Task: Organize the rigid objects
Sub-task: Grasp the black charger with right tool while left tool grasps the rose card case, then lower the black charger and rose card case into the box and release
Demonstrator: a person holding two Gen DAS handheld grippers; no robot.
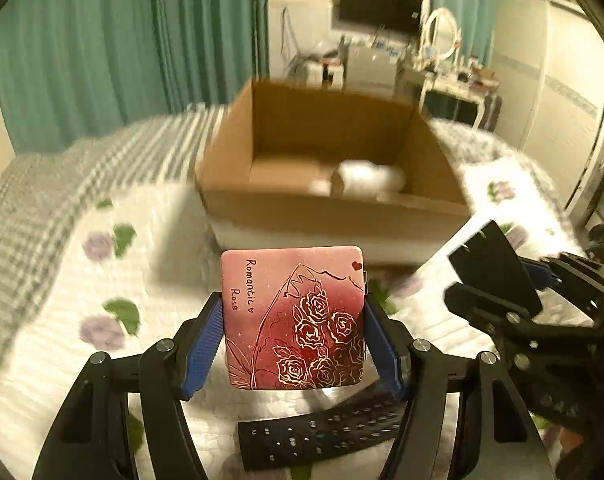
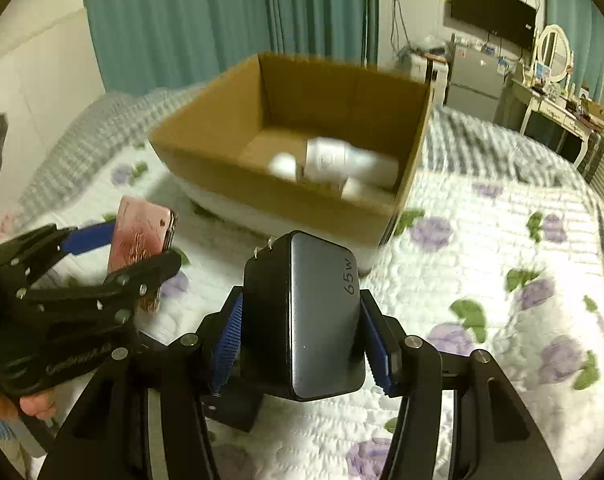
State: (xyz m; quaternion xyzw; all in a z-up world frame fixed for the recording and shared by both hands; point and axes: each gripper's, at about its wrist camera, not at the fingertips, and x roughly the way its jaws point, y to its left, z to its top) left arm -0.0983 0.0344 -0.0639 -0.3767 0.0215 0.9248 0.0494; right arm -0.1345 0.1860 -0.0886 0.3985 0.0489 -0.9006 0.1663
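Note:
My left gripper [image 1: 294, 316] is shut on a pink square case [image 1: 294, 316] printed with roses and "Romantic Rose", held above the bed. My right gripper [image 2: 302, 320] is shut on a black 65 W charger [image 2: 314, 316] with its prongs pointing forward. Each gripper shows in the other's view: the right one with the charger [image 1: 498, 264] at the right, the left one with the pink case [image 2: 142, 236] at the left. An open cardboard box [image 1: 238, 160] sits ahead on the bed, also in the right wrist view [image 2: 206, 152], with white items [image 2: 330, 160] inside.
A black remote control [image 1: 322, 432] lies on the floral quilt [image 1: 62, 320] below the left gripper. Teal curtains [image 1: 102, 40] hang behind the bed. A dressing table with a mirror [image 2: 554, 64] and a wall TV [image 2: 494, 12] stand at the far right.

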